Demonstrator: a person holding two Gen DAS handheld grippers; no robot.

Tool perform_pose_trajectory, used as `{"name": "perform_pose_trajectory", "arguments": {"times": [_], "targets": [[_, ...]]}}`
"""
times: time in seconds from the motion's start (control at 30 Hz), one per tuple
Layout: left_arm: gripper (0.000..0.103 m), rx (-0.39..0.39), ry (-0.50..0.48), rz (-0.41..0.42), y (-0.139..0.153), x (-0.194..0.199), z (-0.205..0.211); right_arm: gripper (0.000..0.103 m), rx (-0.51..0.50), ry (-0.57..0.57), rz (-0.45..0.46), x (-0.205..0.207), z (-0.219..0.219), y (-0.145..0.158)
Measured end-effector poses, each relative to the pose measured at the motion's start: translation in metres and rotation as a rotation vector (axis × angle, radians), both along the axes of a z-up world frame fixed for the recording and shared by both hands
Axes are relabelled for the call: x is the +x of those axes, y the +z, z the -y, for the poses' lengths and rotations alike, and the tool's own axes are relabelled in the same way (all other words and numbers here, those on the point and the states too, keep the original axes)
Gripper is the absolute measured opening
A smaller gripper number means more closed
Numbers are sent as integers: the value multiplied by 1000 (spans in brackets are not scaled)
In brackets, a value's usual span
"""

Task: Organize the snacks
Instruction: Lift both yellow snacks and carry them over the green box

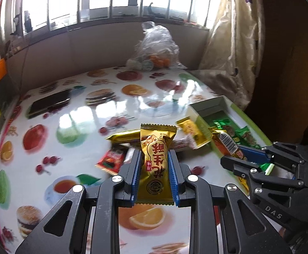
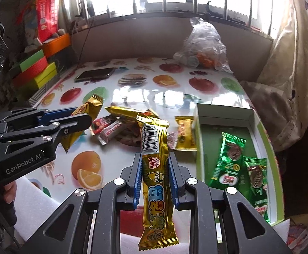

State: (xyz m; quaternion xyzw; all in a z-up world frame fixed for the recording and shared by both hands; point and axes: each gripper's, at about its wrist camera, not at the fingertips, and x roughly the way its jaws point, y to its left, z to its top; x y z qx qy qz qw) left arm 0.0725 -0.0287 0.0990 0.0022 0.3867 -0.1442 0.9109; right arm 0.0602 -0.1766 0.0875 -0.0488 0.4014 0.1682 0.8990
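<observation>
In the left wrist view my left gripper [image 1: 155, 154] is shut on a short gold candy packet [image 1: 156, 148] with red characters, held upright above the table. In the right wrist view my right gripper [image 2: 155, 156] is shut on a long gold snack bar [image 2: 156, 182] with a barcode, also lifted. Each gripper shows in the other view: the right gripper [image 1: 234, 155] at the right, the left gripper [image 2: 83, 114] at the left. Several loose snacks [image 2: 120, 127] lie mid-table. A white box [image 2: 223, 114] with a green floor holds two green packets [image 2: 232, 156].
The fruit-print table [image 2: 175, 97] carries a dark phone [image 2: 95, 74] at the far left and a clear plastic bag [image 2: 204, 44] of items at the back. Coloured boxes [image 2: 37, 72] stack along the left edge. A curtain [image 2: 285, 67] hangs at the right.
</observation>
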Motion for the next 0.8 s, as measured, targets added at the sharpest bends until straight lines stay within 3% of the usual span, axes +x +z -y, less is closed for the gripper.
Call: {"name": "perform_pose_trajectory", "arguments": {"times": [0.3,0.8], "targets": [[26,-86,-108,-25,3,21,45,22,-26,-119,-9,3,42,0],[26,-105,-185,-92,-11,55,101,22,-63,-260,-47,12,98,-15]]}}
